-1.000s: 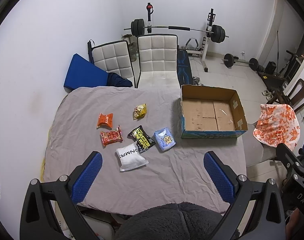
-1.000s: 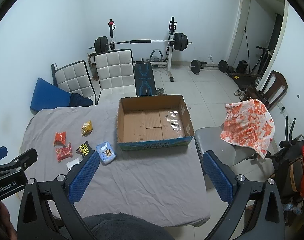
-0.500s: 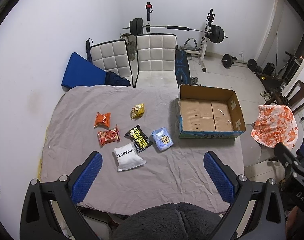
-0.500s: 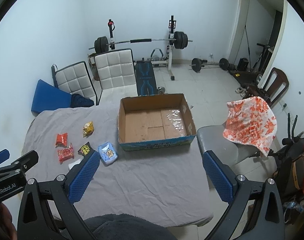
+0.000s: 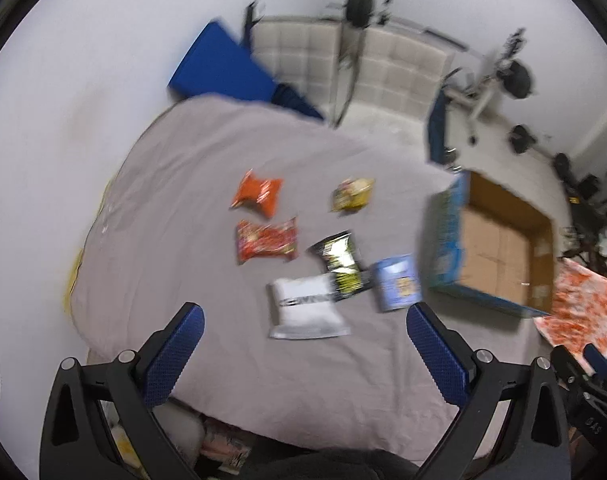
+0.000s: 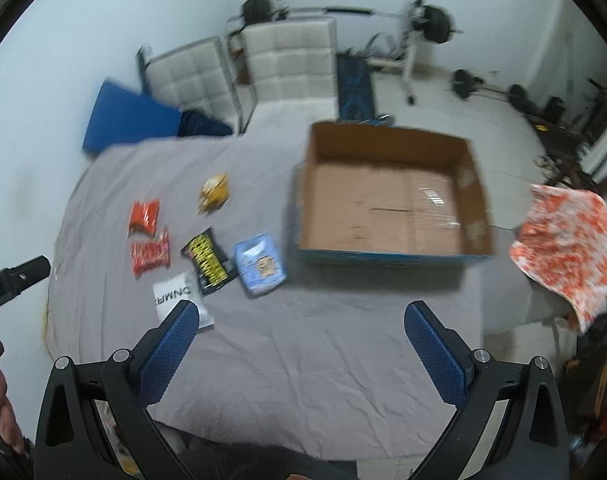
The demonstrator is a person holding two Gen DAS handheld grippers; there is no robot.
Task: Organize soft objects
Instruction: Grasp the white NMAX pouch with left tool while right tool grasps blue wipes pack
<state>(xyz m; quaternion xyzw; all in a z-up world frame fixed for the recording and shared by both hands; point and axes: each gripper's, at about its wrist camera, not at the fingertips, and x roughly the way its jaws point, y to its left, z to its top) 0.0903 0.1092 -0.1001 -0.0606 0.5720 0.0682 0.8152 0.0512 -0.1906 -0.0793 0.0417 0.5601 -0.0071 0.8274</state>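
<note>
Grey cloth (image 5: 207, 168) covers table, both views blurred. 6 soft packets lie in cluster toward left side: orange packet (image 5: 258, 193), yellow packet (image 5: 352, 194), red packet (image 5: 266, 243), black packet (image 5: 340, 264), white pouch (image 5: 305, 312), blue packet (image 5: 397, 287). Black packet overlaps white pouch. Cardboard box (image 6: 391, 196) sits open at right edge, just beside blue packet. Left gripper (image 5: 305, 354) above near edge, fingers wide apart, holding nothing. Right gripper (image 6: 303, 346) likewise spread wide, holding nothing.

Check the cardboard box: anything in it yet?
Empty. The cardboard box shows only its bare taped floor in both views; all six snack packets, like the white packet, lie outside on the grey cloth.
</note>
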